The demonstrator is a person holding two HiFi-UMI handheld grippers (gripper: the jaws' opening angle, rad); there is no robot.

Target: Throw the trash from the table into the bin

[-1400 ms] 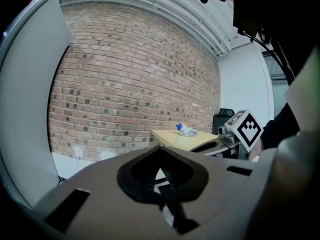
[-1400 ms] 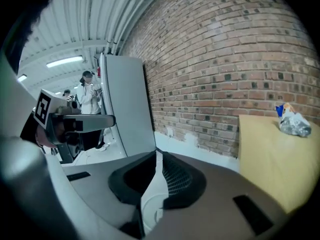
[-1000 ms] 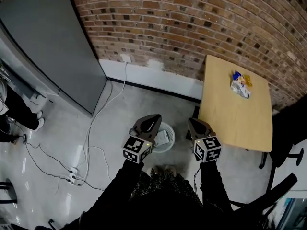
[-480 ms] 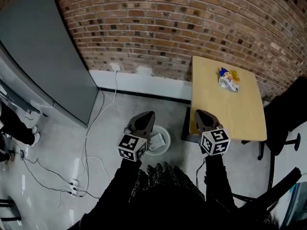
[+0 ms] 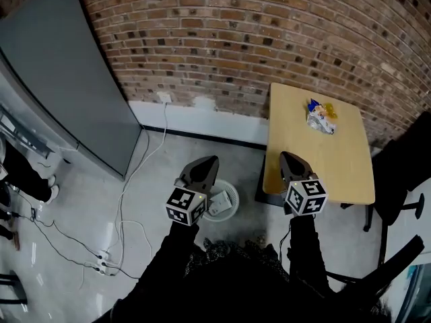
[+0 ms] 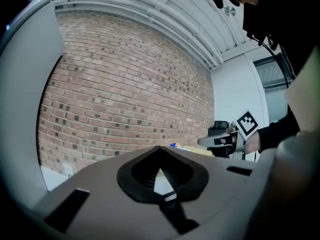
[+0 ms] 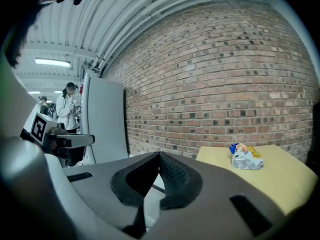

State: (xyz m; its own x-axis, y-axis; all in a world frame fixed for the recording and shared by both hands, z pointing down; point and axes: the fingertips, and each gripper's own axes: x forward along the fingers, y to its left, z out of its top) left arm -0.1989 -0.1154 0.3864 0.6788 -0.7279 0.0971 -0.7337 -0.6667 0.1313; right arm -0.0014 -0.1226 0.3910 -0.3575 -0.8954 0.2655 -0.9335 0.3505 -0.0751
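A crumpled silver, blue and yellow snack wrapper (image 5: 319,115) lies at the far end of the light wooden table (image 5: 337,170); the right gripper view has the wrapper (image 7: 245,157) ahead to the right. A white bin (image 5: 232,195) stands on the floor beside the table, with pale trash inside. My right gripper (image 5: 289,157) hovers over the table's near left corner, shut and empty. My left gripper (image 5: 209,161) hangs just above the bin's left rim, its tips meeting with nothing between them.
A brick wall runs behind the table. A tall grey cabinet (image 5: 60,79) stands at the left. Cables and a power strip (image 5: 101,253) lie on the floor. A black chair (image 5: 404,180) sits to the table's right. People stand at the far left (image 7: 65,111).
My right gripper has swung right and up from beside the bin to the table's near corner. The left gripper has stayed by the bin.
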